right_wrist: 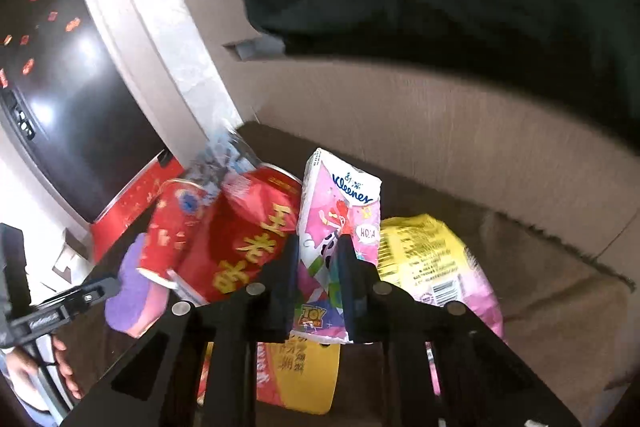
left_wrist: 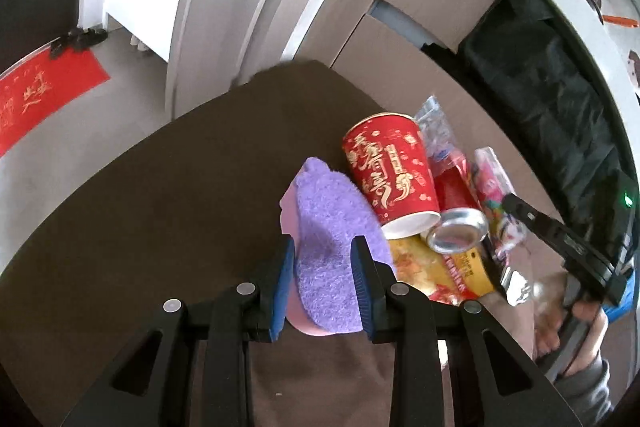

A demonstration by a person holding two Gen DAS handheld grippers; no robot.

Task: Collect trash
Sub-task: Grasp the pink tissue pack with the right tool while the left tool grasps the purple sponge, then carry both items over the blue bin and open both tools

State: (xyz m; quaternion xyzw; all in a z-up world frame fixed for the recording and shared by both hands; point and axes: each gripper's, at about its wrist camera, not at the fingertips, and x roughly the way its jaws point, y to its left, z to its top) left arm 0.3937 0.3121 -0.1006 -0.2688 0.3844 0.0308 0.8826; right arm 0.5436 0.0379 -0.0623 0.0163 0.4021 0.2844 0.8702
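both tongs are clamped: left tongs [left_wrist: 324,259] on the purple sponge [left_wrist: 332,227], right tongs [right_wrist: 318,259] on the tissue pack [right_wrist: 340,227]; soft, light, squashy stuff, best pinched mid-body

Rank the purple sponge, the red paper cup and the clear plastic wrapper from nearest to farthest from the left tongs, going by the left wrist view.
1. Purple sponge: between the left tongs.
2. Red paper cup: just beyond, to the right.
3. Clear plastic wrapper: behind the cup, farther right.

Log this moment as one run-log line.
left gripper: grips purple sponge | right gripper: grips tissue pack | trash: piled on table
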